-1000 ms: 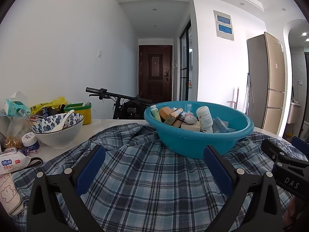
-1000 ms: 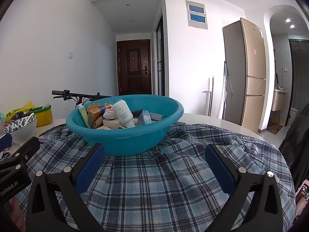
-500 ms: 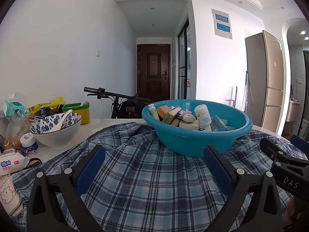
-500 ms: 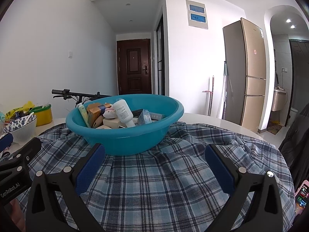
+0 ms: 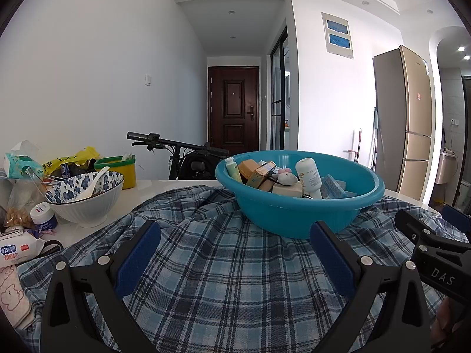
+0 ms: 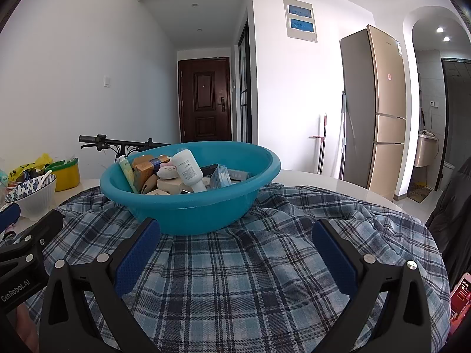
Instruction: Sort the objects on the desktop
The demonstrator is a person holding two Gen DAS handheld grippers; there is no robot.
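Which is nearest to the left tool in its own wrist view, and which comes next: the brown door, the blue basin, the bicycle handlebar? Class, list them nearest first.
1. The blue basin, on the checked cloth just ahead of the left tool, slightly right.
2. The bicycle handlebar, behind the table's far edge, ahead and left.
3. The brown door, at the end of the hallway, straight ahead.

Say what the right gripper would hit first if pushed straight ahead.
Most likely the outer wall of the round teal plastic basin: the open right gripper hovers over the blue plaid cloth, pointing at it. Depth is uncertain.
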